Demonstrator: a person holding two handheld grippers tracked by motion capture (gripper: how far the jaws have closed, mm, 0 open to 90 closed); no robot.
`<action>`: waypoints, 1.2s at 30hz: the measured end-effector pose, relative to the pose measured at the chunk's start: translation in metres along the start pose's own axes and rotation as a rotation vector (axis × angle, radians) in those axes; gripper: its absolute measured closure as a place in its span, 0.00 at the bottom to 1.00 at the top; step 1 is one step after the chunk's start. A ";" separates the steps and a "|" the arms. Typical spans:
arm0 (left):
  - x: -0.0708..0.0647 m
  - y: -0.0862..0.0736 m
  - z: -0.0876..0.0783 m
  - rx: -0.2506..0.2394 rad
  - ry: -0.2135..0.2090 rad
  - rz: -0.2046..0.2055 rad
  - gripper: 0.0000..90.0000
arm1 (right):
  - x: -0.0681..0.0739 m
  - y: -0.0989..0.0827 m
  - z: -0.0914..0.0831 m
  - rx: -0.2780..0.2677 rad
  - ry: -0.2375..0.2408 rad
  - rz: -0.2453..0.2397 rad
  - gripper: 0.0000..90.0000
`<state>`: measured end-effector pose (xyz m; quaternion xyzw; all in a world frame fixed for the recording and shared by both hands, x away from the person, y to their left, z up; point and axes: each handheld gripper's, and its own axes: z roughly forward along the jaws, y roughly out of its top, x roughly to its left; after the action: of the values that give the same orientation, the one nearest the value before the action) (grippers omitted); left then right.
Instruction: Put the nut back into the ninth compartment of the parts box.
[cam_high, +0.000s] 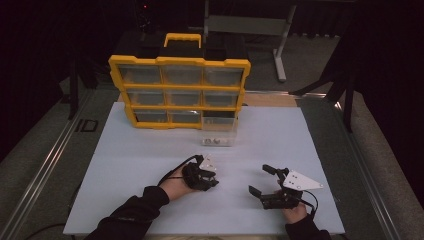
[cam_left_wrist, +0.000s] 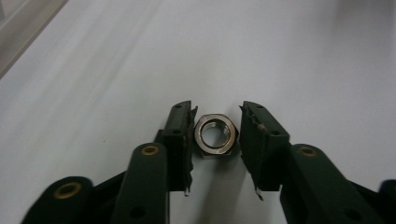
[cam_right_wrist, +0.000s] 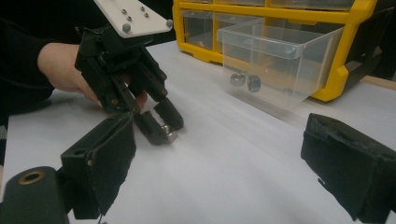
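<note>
Hex nut (cam_left_wrist: 215, 135) lies flat on the white desk (cam_left_wrist: 303, 56), well short of the clear bin (cam_high: 218, 131) pulled out of the yellow organizer (cam_high: 180, 90). Left gripper (cam_left_wrist: 215, 140) is clenched around that nut, one jaw on each side. Right gripper (cam_high: 262, 181), farther from the bin and off to the nut's side, hangs released with nothing between its jaws. Two more nuts (cam_right_wrist: 246, 81) rest inside the bin.

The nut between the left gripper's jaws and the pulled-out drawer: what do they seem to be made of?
The nut looks like bare metal, probably steel: silver-grey, glossy, with bright reflections around its bore. The pulled-out drawer seems to be clear hard plastic: its contents show through the glossy walls. The left gripper closes around the nut.
</note>
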<state>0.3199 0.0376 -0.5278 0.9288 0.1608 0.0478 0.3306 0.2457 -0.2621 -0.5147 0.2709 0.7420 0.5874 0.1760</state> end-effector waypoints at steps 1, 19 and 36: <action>0.001 0.000 0.000 0.003 -0.003 0.000 0.73 | 0.000 0.000 0.000 0.000 0.000 0.000 0.11; 0.009 0.011 -0.017 -0.031 -0.013 -0.014 0.74 | 0.000 0.000 0.000 -0.002 -0.002 0.002 0.11; 0.030 0.036 -0.056 -0.122 0.017 -0.033 0.74 | 0.000 0.000 0.000 -0.003 0.000 -0.001 0.11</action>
<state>0.3467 0.0547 -0.4629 0.9038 0.1755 0.0598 0.3857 0.2457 -0.2621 -0.5147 0.2703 0.7413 0.5883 0.1769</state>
